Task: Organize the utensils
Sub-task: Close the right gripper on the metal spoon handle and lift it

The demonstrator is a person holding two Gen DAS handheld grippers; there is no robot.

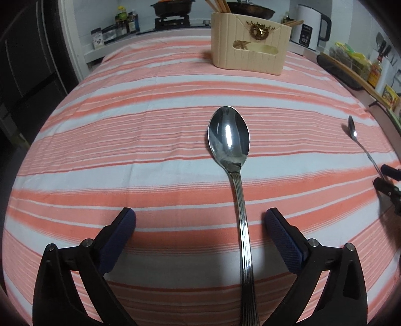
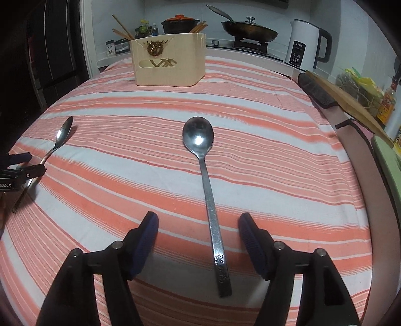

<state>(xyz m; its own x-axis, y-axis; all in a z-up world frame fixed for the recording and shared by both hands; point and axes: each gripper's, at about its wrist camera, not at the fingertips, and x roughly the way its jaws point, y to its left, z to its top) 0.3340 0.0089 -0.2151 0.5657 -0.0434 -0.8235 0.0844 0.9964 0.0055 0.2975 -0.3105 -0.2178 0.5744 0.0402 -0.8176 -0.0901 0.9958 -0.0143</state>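
A steel spoon with a ribbed handle [image 1: 238, 180] lies on the striped cloth, bowl pointing away. My left gripper [image 1: 200, 223] is open, its blue pads either side of the handle, just above the cloth. A second steel spoon with a flat handle [image 2: 208, 190] lies between the open pads of my right gripper [image 2: 198, 228]. The ribbed spoon [image 2: 60, 138] and my left gripper [image 2: 22, 165] also show at the left of the right wrist view. A cream utensil holder [image 1: 248, 45] with chopsticks in it stands at the far side; it also shows in the right wrist view [image 2: 170, 60].
The striped cloth [image 2: 275, 163] covers the table. Behind it are a stove with a pan [image 2: 248, 30], a clay pot [image 2: 179, 23], a white kettle [image 2: 305, 44] and bottles. A wooden board [image 2: 351, 100] and food packets lie along the right edge.
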